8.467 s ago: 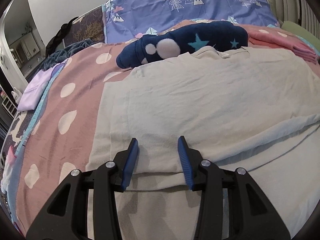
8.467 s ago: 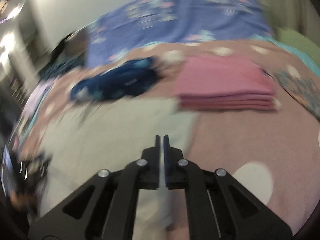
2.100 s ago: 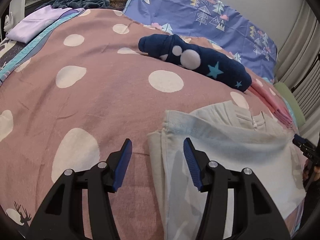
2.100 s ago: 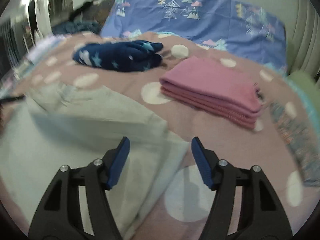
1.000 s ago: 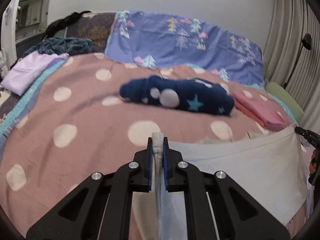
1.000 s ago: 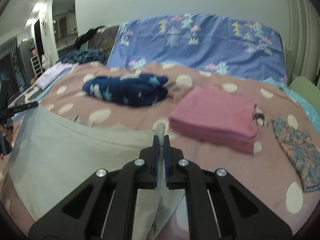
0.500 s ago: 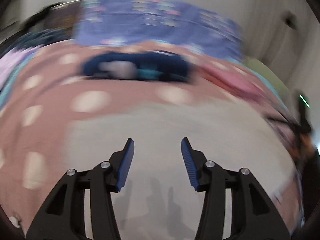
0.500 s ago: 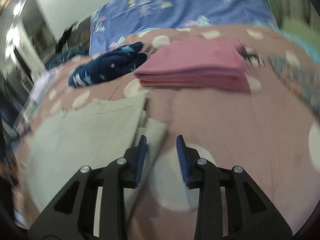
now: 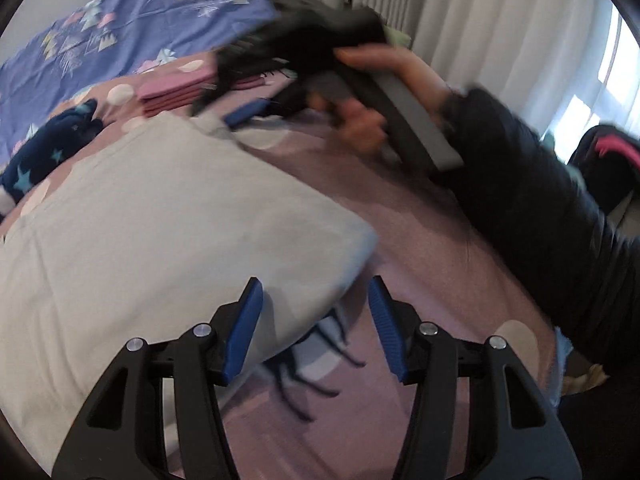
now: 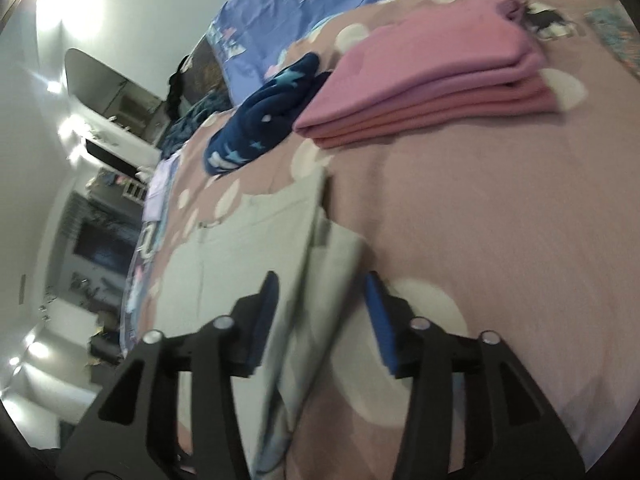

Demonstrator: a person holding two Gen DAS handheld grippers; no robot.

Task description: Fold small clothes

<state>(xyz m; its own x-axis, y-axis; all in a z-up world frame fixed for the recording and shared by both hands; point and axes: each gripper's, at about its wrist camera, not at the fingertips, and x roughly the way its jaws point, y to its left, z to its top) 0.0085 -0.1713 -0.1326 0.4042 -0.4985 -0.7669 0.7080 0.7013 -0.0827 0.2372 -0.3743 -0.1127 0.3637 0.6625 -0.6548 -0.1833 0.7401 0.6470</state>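
While opening, both sets of jaws gripping nothing: left gripper point(image 9: 316, 326) over the pale garment point(image 9: 160, 232) corner, right gripper point(image 10: 320, 312) astride its doubled edge point(image 10: 320, 264). Lying folded on the dotted bedspread point(image 10: 500, 208); probably more folds left. Pink stack point(image 10: 432, 80) beyond, done.

The left gripper point(image 9: 316, 320) has a black plastic frame with triangular cut-outs and round silver screws at its joints. Its two fingers point(image 9: 243, 330) carry ribbed blue pads. The right gripper point(image 10: 320, 312) is built alike: black arms, silver screws, blue pads. Seen from the left wrist, it has a grey handle and a small green light. The person's sleeve point(image 9: 540, 208) is black and long.
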